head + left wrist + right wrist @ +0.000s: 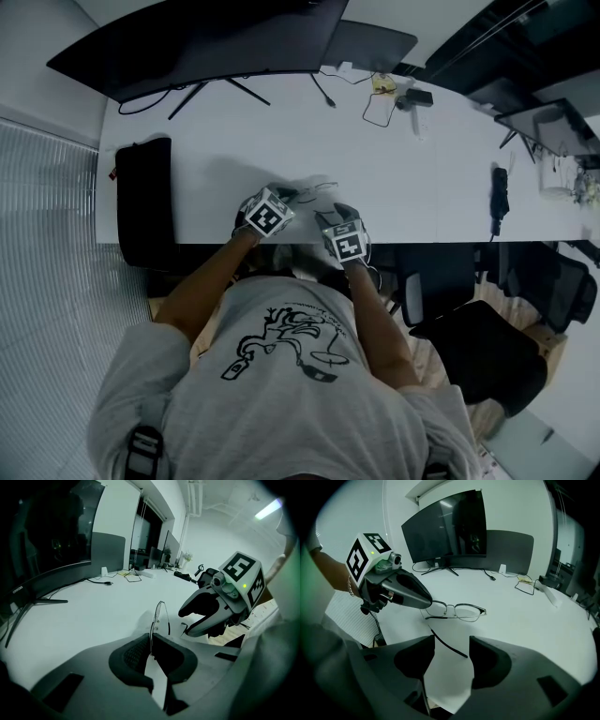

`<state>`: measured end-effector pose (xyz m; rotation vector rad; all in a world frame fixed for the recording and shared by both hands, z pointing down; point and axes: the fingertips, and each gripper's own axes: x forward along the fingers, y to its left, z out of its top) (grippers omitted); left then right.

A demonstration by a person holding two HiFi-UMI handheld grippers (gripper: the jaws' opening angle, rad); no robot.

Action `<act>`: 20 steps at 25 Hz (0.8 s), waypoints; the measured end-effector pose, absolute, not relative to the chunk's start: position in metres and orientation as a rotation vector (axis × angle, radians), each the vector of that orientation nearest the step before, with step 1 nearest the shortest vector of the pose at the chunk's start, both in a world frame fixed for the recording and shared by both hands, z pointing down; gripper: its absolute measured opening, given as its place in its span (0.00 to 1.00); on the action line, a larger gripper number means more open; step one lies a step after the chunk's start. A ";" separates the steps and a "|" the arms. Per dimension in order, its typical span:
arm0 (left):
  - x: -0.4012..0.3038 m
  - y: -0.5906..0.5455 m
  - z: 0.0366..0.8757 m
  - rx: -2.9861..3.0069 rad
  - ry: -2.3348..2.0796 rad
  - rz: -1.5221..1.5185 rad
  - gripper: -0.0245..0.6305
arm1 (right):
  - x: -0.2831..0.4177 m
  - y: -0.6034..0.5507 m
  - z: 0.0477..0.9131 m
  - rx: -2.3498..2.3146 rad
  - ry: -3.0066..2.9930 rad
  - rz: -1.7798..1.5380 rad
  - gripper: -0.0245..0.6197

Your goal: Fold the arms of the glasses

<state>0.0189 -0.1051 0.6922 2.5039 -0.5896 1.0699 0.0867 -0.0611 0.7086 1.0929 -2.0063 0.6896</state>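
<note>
White desk (422,187): left gripper (152,651) pinches the light, fragile wire glasses (457,611) by the rim; right gripper (450,660) gapes around the thin arm (447,645).

Office, curved monitor (202,37), white desk (281,141)

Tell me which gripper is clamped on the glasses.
The left gripper: its jaws are shut on the glasses. The right gripper has its jaws apart, one unfolded arm lying between them.

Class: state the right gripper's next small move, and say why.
Probably close the right gripper on the arm of the glasses and swing it inward: that arm sticks out open between the parted jaws, while the left gripper pinches the frame's end.
</note>
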 end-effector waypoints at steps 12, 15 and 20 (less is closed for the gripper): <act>0.023 -0.096 0.687 2.517 -0.556 1.080 0.09 | 0.095 -0.065 0.709 1.136 -1.989 0.709 0.41; 0.025 -0.095 0.685 2.527 -0.551 1.079 0.10 | 0.097 -0.065 0.709 1.141 -1.985 0.710 0.41; 0.029 -0.092 0.682 2.531 -0.538 1.084 0.10 | 0.101 -0.067 0.709 1.156 -1.979 0.719 0.41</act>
